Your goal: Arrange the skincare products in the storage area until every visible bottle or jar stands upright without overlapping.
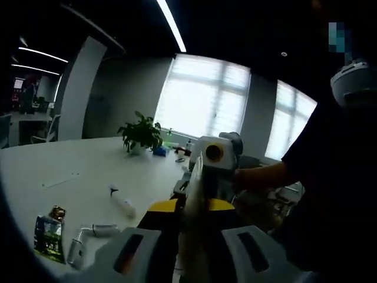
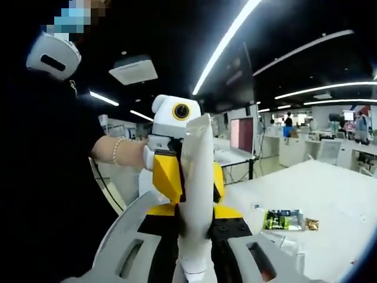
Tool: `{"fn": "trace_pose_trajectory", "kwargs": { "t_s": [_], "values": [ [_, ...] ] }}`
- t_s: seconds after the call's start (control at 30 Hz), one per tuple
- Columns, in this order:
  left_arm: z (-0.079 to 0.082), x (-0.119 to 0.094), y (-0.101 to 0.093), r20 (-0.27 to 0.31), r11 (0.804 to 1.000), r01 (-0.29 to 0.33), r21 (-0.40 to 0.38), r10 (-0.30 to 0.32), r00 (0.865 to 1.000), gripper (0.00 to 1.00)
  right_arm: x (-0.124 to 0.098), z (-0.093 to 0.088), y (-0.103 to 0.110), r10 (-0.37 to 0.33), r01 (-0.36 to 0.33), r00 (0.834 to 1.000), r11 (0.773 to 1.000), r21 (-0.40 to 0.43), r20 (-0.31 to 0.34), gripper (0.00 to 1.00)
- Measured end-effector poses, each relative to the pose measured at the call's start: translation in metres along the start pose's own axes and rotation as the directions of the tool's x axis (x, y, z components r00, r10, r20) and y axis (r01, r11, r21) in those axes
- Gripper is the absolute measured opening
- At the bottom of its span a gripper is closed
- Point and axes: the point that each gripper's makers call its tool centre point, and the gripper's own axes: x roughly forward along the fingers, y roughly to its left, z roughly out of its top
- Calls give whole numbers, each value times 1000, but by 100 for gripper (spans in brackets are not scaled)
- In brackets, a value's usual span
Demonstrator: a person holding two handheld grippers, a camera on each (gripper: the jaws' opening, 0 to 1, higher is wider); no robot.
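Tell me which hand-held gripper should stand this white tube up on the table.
Probably left. The white tube spans both, its cap down at the right hand-held gripper. The left hand-held gripper holds the far flat end and faces the table, so it could lower it cap-first.

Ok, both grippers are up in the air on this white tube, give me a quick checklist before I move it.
1. Right gripper shut on the white tube: ok.
2. Left gripper also shut on it: ok, as far as the blur shows.
3. Tube cap end: it points down in the right gripper view; cannot tell if shut.
4. Bare table to set it on: ok.
5. Other products upright: not ok, a small white bottle and a grey tube lie flat.
6. Green packet is apart from the tube: ok.
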Motion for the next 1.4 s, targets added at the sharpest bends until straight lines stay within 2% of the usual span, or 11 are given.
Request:
{"fn": "trace_pose_trajectory", "kwargs": {
  "t_s": [0.13, 0.3, 0.43, 0.53, 0.73, 1.1, 1.4],
  "values": [
    [1, 1, 3, 14, 1000, -23, -6, 23, 1000, 11, 1, 1, -6, -9, 9, 1000, 1000, 13, 14, 8],
    [-2, 2, 6, 8, 999, -45, -3, 45, 999, 12, 4, -3, -10, -15, 15, 1000, 1000, 12, 0, 8],
    [-9, 0, 11, 3, 998, -60, -13, 60, 998, 20, 5, -1, -14, -21, 21, 1000, 1000, 22, 12, 7],
    [-10, -3, 14, 9, 997, -73, -20, 73, 997, 20, 7, -4, -15, -21, 21, 1000, 1000, 15, -2, 7],
    [-15, -6, 18, 10, 995, -102, -18, 102, 995, 28, 13, -11, -19, -18, 18, 1000, 1000, 11, -22, 7],
    [-31, -14, 36, 24, 984, -179, -3, 179, 984, 48, 15, -19, -34, -34, 35, 999, 999, 31, -25, 7],
    [-40, -16, 45, 18, 976, -218, -19, 219, 976, 56, 15, -25, -43, -45, 46, 999, 998, 38, -26, 7]
  ]
}}
